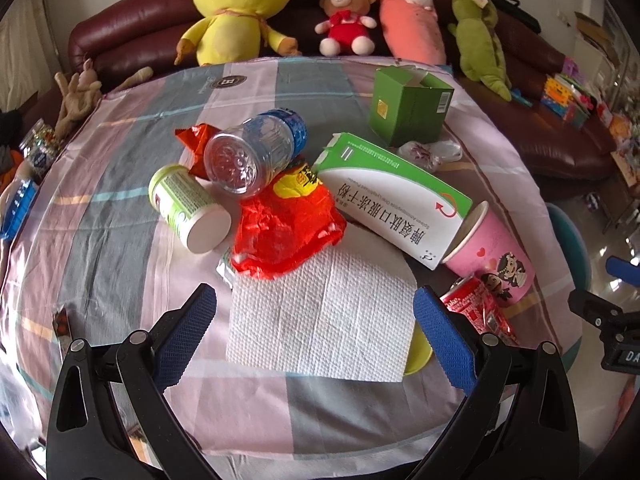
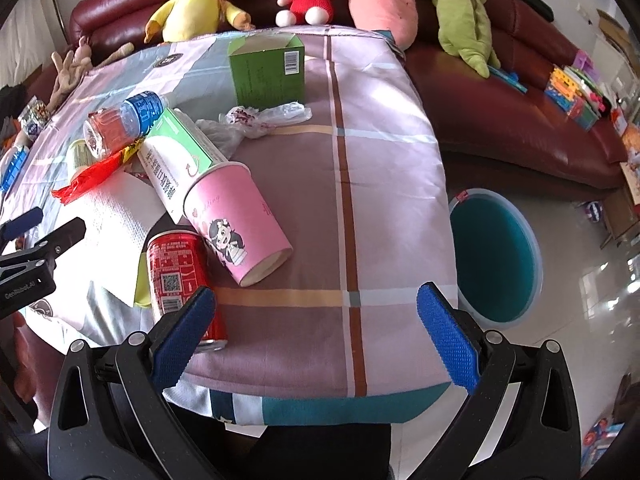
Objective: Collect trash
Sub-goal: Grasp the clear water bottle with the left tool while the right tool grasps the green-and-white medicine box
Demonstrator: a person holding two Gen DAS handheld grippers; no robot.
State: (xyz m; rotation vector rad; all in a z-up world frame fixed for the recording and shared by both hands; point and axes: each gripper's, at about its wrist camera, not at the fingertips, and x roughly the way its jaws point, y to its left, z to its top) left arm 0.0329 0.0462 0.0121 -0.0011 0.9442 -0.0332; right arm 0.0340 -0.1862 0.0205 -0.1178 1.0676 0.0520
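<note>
My left gripper hangs wide open and holds nothing, its blue pads either side of a white paper towel. My right gripper is also spread wide and empty, beside a red can lying on the table. The pink paper cup lies tipped over; I cannot see inside it. A teal bin stands on the floor just beside the table; I see nothing in it.

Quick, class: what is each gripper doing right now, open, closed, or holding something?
Left gripper: open, holding nothing, above the white paper towel.
Right gripper: open, holding nothing, beside the red can.
</note>
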